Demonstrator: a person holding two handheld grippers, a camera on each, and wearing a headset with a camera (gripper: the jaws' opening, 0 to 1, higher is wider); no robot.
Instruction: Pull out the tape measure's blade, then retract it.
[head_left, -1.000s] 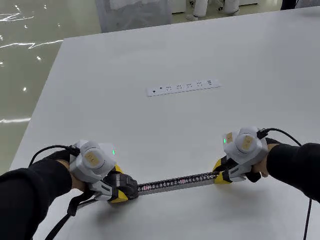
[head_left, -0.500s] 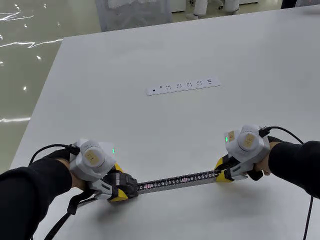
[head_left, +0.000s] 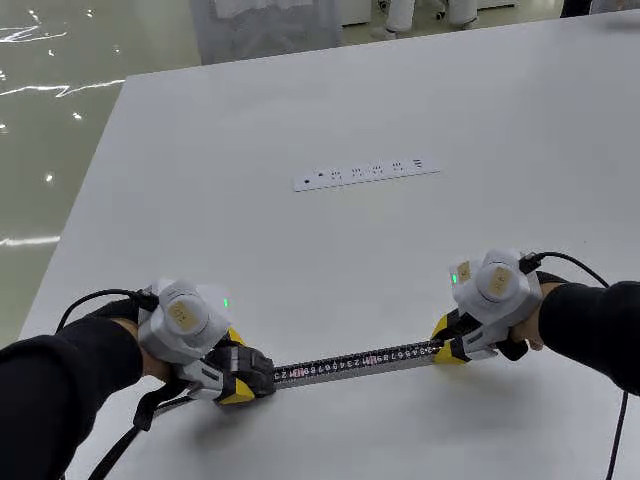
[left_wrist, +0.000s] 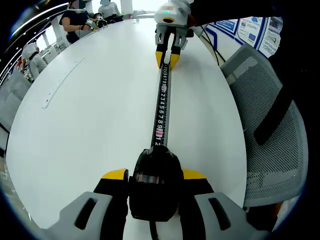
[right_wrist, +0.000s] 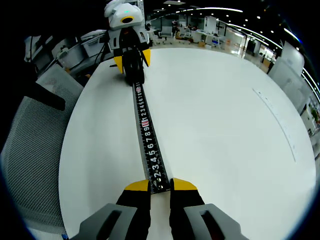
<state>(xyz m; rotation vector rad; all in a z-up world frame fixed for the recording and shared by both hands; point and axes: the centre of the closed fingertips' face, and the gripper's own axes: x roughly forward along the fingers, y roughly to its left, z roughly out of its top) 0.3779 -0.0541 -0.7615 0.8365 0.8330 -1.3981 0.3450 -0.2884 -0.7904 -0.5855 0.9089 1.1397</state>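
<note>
Underlying blade (head_left: 355, 362): white workbench (head_left: 350, 100), glossy floor (head_left: 60, 120).

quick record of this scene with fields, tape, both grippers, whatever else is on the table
surface: white workbench
tape measure case: black, clamped between the left gripper's jaws
left gripper: shut on the case
blade: pulled out, running straight from the case to the right gripper, numbers facing up
right gripper: jaws shut on the blade's end
other item: white power strip, farther out on the bench, apart from the tape
task stage: blade out, not yet retracted
</note>
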